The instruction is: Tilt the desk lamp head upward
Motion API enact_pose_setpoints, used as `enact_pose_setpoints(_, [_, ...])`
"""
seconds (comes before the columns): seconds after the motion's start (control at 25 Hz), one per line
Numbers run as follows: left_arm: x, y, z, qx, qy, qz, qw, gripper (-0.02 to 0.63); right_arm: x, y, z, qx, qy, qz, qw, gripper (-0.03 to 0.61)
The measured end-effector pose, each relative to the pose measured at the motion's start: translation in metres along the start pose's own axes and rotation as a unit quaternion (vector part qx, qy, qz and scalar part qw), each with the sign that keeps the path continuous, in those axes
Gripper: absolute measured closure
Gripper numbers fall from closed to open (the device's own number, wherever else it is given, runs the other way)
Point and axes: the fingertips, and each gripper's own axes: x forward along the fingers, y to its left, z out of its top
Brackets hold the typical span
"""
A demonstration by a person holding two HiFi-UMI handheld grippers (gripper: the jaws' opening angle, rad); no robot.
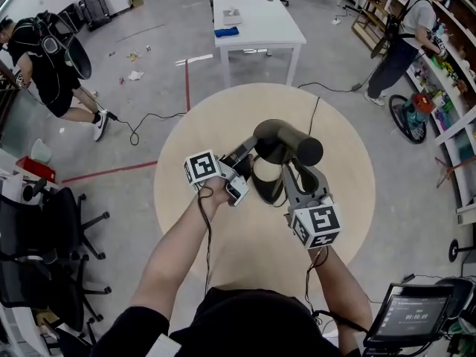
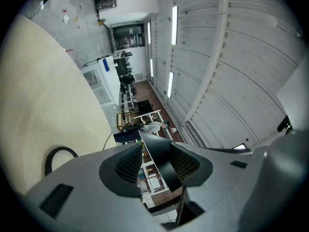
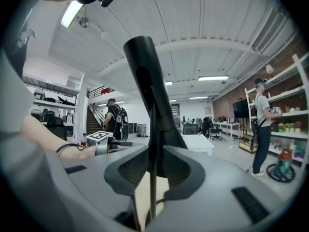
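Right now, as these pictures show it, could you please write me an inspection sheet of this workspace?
Surface: round beige table, nothing on it except the lamp.
Job's things: dark desk lamp stands near the table's middle.
Clutter: nothing seen on the table; scraps lie on the floor beyond it.
Grippers: left gripper open, a lamp part between its jaws with a gap beside it; right gripper appears closed on the desk lamp.
Cables: lamp cable crosses the table's far edge; a lead runs along the left forearm.
Surroundings: white table, office chairs, shelves, two other people.
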Motion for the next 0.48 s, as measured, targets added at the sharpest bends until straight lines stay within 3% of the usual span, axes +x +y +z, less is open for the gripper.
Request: enact_pose_setpoints(0.48, [0.003, 0.001, 0.007, 0.004, -0.001, 0.003, 1.0000, 0.459, 0.011, 0.004, -0.021, -0.016, 0.040, 0.005, 0.999, 0.532])
